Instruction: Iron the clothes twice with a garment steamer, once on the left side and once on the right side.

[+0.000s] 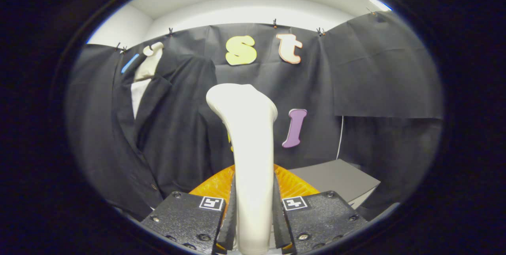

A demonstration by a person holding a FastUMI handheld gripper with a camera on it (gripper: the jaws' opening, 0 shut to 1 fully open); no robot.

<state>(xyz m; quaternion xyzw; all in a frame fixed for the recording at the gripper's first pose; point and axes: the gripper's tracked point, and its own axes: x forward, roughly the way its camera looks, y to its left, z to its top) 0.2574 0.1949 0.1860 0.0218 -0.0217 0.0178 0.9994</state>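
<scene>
A cream-white garment steamer stands upright between my fingers, its wide head at the top. My gripper is shut on the steamer's handle, both pads pressing its sides. To the left, beyond the fingers, a dark suit jacket hangs on a pale mannequin neck over a white shirt. The steamer head is to the right of the jacket and apart from it.
An orange ribbed holder sits just behind the steamer handle. A grey box lies on the right beyond the fingers. A thin white cord hangs down the wall above the box.
</scene>
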